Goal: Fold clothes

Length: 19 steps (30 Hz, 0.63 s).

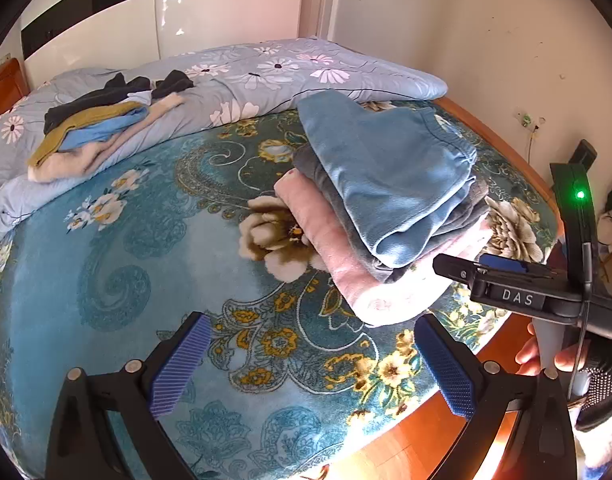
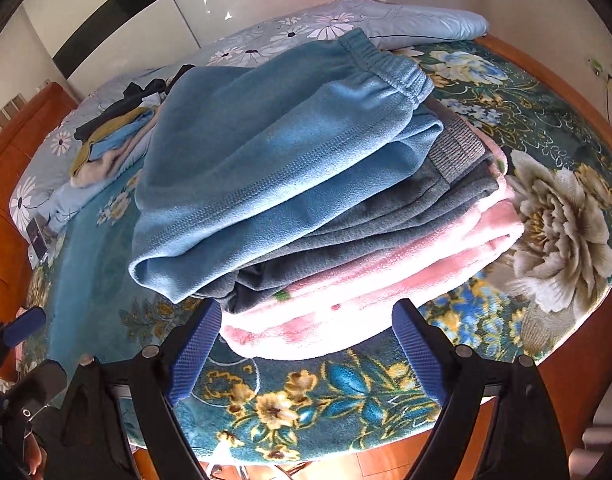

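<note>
Here my right tongs [image 2: 306, 344] gape with nothing between them, just short of the pink fleece [image 2: 386, 276]. My left tongs [image 1: 314, 364] gape too, over bare blanket [image 1: 106, 248]. The stack goes pink, grey [image 2: 386, 216], blue [image 2: 266, 140], near the bed's corner. Beyond, a heap [image 1: 90, 132] of unfolded clothes lies on the quilt [image 1: 266, 72].

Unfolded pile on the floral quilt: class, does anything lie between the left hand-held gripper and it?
Nothing visible does. The left hand-held gripper stands open over bare teal blanket, which runs clear to the unfolded pile on the quilt. The folded stack sits off to the right.
</note>
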Motion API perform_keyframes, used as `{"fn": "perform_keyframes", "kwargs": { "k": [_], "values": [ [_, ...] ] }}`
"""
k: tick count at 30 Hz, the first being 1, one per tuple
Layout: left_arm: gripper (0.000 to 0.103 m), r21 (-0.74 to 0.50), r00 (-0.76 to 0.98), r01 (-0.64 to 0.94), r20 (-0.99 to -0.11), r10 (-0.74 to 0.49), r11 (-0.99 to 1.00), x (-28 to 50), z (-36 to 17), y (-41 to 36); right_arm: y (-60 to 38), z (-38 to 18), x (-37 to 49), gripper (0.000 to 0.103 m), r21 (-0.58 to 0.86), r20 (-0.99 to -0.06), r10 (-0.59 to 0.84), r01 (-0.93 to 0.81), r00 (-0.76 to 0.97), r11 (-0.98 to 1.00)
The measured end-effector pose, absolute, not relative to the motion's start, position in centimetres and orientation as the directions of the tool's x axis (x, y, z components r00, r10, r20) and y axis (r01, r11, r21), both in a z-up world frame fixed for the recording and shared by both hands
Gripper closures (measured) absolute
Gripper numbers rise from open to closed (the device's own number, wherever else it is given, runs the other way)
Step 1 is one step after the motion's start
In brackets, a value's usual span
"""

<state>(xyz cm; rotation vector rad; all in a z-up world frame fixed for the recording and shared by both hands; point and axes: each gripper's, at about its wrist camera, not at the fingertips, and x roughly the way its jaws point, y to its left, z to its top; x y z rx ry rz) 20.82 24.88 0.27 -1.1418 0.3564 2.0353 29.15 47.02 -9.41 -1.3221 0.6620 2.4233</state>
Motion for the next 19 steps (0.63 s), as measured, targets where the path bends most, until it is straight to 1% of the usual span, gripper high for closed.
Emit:
{"fn": "perform_keyframes", "kwargs": {
  "k": [19],
  "values": [
    [0.0,-0.109,-0.299,-0.711,-0.848,0.439,-0.694,20.3,-1.5,25.1,46.7,-10.5,28.1,0.015,0.259,-0.842,0.018,-0.434,-0.539,-0.863]
  ]
}}
